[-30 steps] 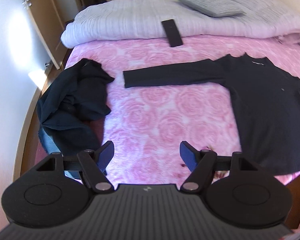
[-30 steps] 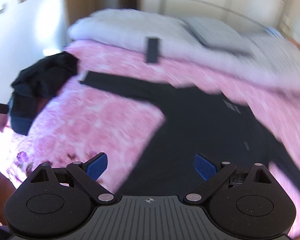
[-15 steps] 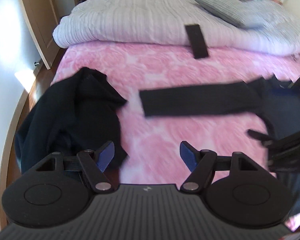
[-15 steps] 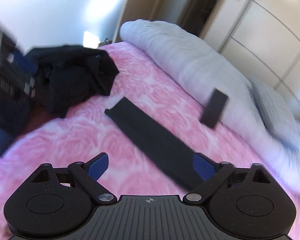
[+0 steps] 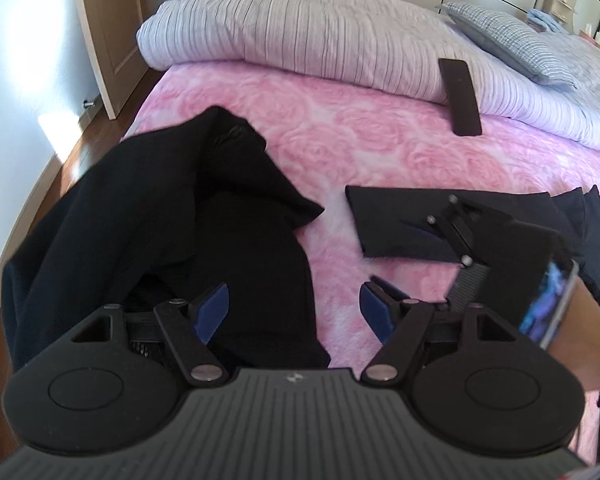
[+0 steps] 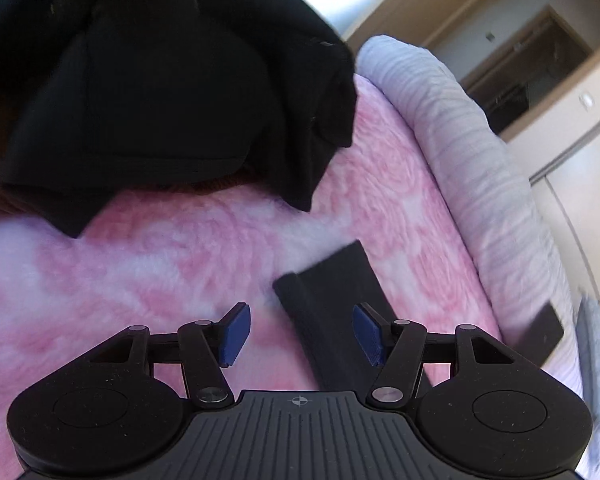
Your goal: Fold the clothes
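Where it crosses the bedspread [image 5: 380,152], sleeve [image 5: 404,224] lengthwise left-right, cuff leftward.

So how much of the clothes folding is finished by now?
Nothing looks folded yet. The black shirt's sleeve lies stretched flat on the pink blanket, and the open right tongs sit over its cuff, gripping nothing. The left tongs are open too. The crumpled dark pile waits untouched.
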A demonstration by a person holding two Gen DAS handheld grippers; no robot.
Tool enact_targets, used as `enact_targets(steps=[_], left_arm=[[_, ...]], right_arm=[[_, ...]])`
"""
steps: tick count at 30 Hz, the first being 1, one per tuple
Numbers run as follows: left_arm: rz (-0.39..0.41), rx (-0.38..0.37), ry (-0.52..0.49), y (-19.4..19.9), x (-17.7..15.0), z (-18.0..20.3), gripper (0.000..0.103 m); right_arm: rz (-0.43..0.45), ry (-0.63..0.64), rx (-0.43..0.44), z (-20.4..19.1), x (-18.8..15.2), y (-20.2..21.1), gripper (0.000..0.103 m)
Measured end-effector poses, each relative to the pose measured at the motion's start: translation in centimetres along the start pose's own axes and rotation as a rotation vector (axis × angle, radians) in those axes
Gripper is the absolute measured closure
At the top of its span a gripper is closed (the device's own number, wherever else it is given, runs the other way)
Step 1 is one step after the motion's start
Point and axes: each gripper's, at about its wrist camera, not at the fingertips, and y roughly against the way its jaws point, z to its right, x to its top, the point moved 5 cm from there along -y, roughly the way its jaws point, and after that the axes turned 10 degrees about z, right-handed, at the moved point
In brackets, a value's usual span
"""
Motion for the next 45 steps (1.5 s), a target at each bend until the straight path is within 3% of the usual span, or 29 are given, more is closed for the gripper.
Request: enact_targets(steps=[1,3,4,9,13,19,21,24,27,29,33,35,38,41,45], left_arm=[[-0.002,0.0,0.001,-0.1,-0.2,-0.1,0.034],[-0.005,-0.002,-0.008,-0.3,-0.5,0.0,0.034],[-0.008,-0.003,-0.022,-0.4,-0.6,0.1,0.034],[0.0,-0.054,-0.097,-0.5,-0.1,2.3,0.034],[-0.01,-0.148,-0.162,-1.4,0.5,7.2,0.034],[0.023,-0.372,-0.302,-2.6,1.8,21.2,0.034],[0.046,-0.419,-0.345,-2.2,2.3,26.0,0.034],[0.064,-0.459,-0.381,-1.4,2.4,32.5,0.034],[0.043,-0.474,-0.368,-1.5,1.5,38.0,0.034],[-0.004,-0.473,-0.353,-2.3,-0.1,41.3,0.034],[-0.069,-0.441,-0.402,-4.4,-3.2,47.7,0.034],[-0.096,-0.423,-0.443,-5.4,-4.6,50.1,0.034],[-0.123,-0.393,-0.502,-7.3,-6.7,52.5,0.034],[-0.127,-0.331,-0.563,-9.8,-7.8,53.9,0.034],[-0.106,-0.246,-0.581,-12.8,-7.5,54.6,0.034]], right_arm=[[-0.002,0.01,0.0,0.0,0.0,-0.4,0.059],[-0.016,0.008,0.006,0.3,-0.1,-1.4,0.092],[-0.01,-0.027,0.007,1.0,0.0,-1.2,0.095],[0.078,-0.304,-0.027,7.4,0.7,2.6,0.097],[0.144,-0.528,-0.139,15.7,-2.7,8.8,0.097],[0.24,-0.85,-0.315,28.2,-8.6,18.4,0.097],[0.272,-0.957,-0.375,32.3,-10.6,21.6,0.097],[0.317,-1.059,-0.524,36.6,-15.7,30.2,0.097],[0.278,-1.098,-0.687,37.8,-23.3,38.1,0.097],[0.182,-1.185,-0.736,36.8,-30.2,40.8,0.097],[-0.042,-1.409,-0.704,33.4,-43.8,39.8,0.097],[-0.111,-1.476,-0.683,31.7,-48.4,40.0,0.097],[-0.105,-1.522,-0.637,31.9,-50.9,40.8,0.097],[-0.022,-1.487,-0.595,33.4,-50.0,43.2,0.097],[0.058,-1.395,-0.677,35.2,-50.3,48.0,0.097]])
